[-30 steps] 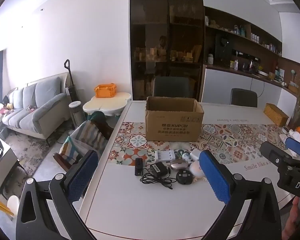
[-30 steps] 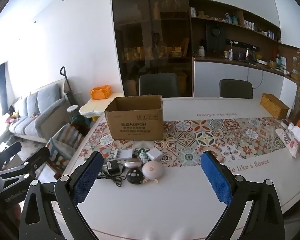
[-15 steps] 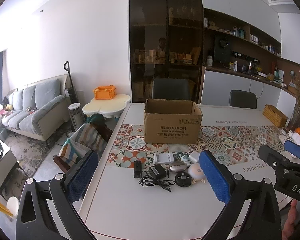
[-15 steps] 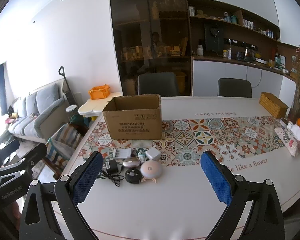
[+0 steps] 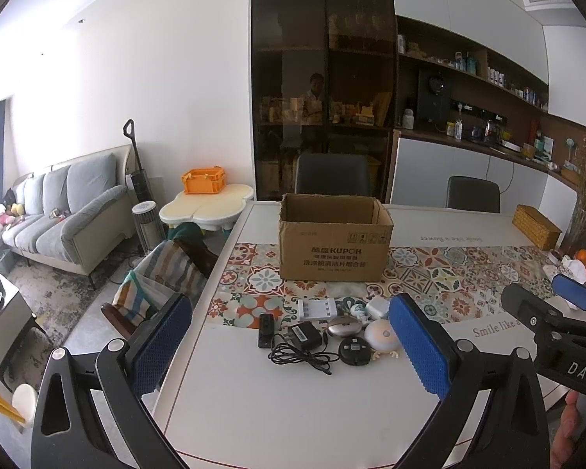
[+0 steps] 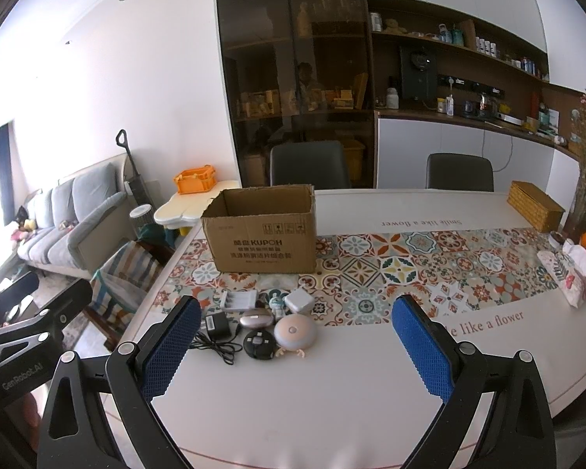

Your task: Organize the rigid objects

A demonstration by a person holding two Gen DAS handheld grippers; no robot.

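Both claws, left claw (image 5: 289, 349) and right claw (image 6: 293, 346), gape empty; gadgets (image 6: 261, 322) beyond, seemingly untouched.

Left claw (image 5: 289, 346) hangs wide open above the white tabletop (image 5: 254, 410), blue pads spread, nothing between them. Ahead, a cluster of small items: a black adapter (image 5: 304, 336) with its cord (image 5: 299, 353) coiled in front, a slim black stick (image 5: 265, 330) just left of it, a white battery charger (image 5: 316, 310) behind, a round black disc (image 5: 354, 350) and a pale round gadget (image 5: 381, 336). Beyond them stands the open cardboard box (image 5: 334, 248) on the patterned runner (image 5: 429, 273). At far right, the right claw (image 5: 551, 305) pokes in.
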